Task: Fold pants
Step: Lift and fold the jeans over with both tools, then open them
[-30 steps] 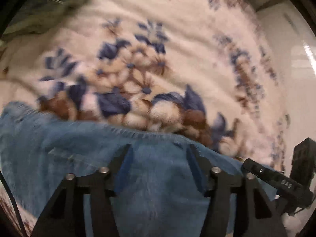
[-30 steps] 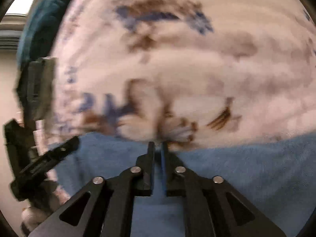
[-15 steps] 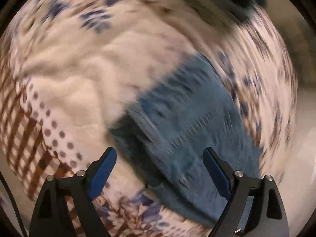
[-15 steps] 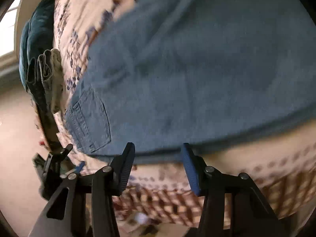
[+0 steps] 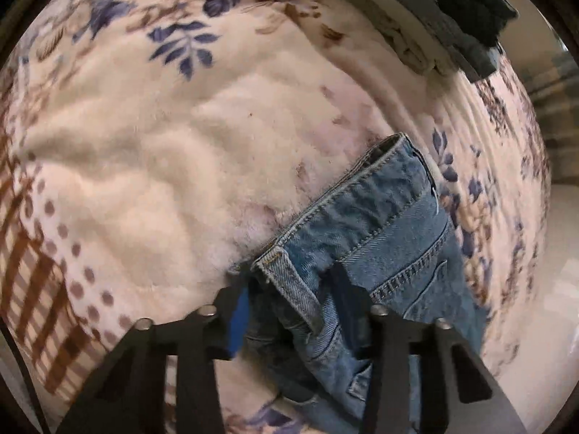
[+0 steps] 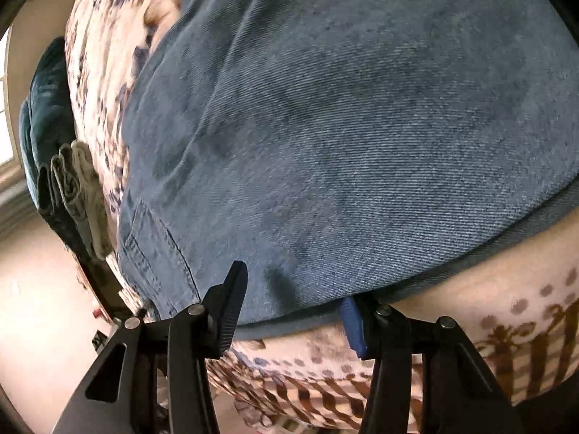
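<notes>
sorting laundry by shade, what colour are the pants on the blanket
Faded mid-blue denim pants with tan stitching, clearest in the left wrist view.

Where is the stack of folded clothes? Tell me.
The stack of folded clothes sits at the far edge of the floral fleece blanket, upper right in the left wrist view, beyond the blue denim jeans.

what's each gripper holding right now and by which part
Neither has closed. The left gripper straddles the jeans at the waistband corner; the right gripper brackets their folded edge.

Left gripper (image 5: 289, 296) now sits down at the jeans (image 5: 380, 238) waistband corner, fingers straddling it, no longer spread above. Right gripper (image 6: 293, 303) is wider than 0.5 s ago, closer in, fingers straddling the jeans' folded edge.
</notes>
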`<state>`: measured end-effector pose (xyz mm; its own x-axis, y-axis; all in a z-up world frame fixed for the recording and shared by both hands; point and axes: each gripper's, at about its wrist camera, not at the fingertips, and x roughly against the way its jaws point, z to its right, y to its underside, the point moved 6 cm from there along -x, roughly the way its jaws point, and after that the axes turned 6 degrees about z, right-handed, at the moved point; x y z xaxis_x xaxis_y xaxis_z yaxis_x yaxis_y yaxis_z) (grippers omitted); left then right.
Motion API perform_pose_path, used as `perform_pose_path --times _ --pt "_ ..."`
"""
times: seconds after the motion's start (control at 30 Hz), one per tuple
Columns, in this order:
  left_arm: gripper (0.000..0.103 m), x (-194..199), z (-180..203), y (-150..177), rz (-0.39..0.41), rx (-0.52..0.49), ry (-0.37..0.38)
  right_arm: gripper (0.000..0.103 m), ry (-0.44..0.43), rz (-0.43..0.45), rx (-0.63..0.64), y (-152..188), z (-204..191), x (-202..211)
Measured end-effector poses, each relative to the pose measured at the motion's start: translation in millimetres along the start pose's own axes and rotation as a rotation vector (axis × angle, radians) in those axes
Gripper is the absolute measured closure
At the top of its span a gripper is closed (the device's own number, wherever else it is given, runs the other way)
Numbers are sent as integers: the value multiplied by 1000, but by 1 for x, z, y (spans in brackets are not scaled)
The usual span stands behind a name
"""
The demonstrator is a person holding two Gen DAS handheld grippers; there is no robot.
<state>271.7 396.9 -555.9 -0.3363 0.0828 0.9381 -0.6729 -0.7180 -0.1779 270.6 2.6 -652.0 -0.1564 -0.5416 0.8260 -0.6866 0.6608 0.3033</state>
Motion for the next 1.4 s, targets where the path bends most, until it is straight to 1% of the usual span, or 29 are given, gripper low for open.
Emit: perform_pose_path --times 0.03,0.07,0.1,0.2,0.23,0.27,0.3,0.33,0.4,0.43,0.47,0.6,0.63,0.67,0.7,0.73,0.77,0.8,0.9,0.97,1.03,1.13,1.2,1.23,1.27,1.3,1.33,1.37,1.4 --pt "68 1 1 2 7 -17 -14 69 14 14 -10 -4 0 1" --pt "67 5 2 3 9 -23 -21 86 18 35 -23 -4 2 3" --pt "67 10 1 4 10 -15 -26 88 11 40 -32 -4 3 3" --pt "62 32 -3 7 25 48 47 89 4 58 -10 -1 0 11" --pt "61 37 -3 9 21 75 95 89 0 57 16 0 -4 11" --pt "54 38 -2 11 9 91 131 88 -10 53 34 -1 -6 11" --pt "51 33 0 16 -18 111 167 86 -21 45 32 -2 -6 9" --pt "51 26 1 19 -41 126 185 86 -30 30 19 -3 -4 6" --pt "50 4 4 26 -100 134 175 85 -39 0 -6 -5 -1 0" --pt "50 -8 2 30 -133 134 147 84 -41 -6 -11 -6 2 -1" --pt "50 -14 1 32 -145 142 138 84 -43 -14 -13 -8 2 -2" --pt "50 -16 4 28 -113 123 141 84 -33 -19 34 -8 3 -3" --pt "55 -14 6 26 -94 116 139 84 -32 -16 46 -8 2 -4" --pt "72 -12 10 24 -75 99 135 84 -31 -8 57 -9 1 -4" --pt "83 -7 17 22 -39 55 114 85 -28 0 66 -9 -2 -6" --pt "90 -3 21 21 -16 26 106 88 -28 20 77 -9 -3 -3" --pt "93 3 25 21 7 4 97 93 -31 47 88 -8 -6 1" --pt "94 13 28 22 33 -17 96 95 -30 64 100 -5 -9 5" --pt "94 35 35 24 74 -44 107 97 -26 119 178 10 -20 29" --pt "94 41 34 24 77 -63 100 97 -31 129 185 18 -21 41" --pt "94 34 25 27 65 -65 66 97 -34 121 181 22 -18 45" --pt "93 -1 1 37 -4 -55 -16 97 14 85 179 24 -8 32" --pt "91 -14 -10 39 -26 -34 -32 94 43 1 133 22 6 11" --pt "90 -16 -11 38 -34 -22 -25 93 25 -36 86 18 13 5" --pt "89 -14 -11 37 -31 -10 -15 90 2 -59 70 15 15 4" --pt "87 -10 -10 35 -31 1 -1 85 -16 -82 67 13 15 6" --pt "83 -6 -10 35 -38 3 -5 83 -28 -93 84 9 15 14" --pt "78 0 -10 37 -46 4 -18 74 -33 -76 106 6 17 26" --pt "77 7 -8 41 -46 3 -11 64 -44 -50 123 3 20 39"
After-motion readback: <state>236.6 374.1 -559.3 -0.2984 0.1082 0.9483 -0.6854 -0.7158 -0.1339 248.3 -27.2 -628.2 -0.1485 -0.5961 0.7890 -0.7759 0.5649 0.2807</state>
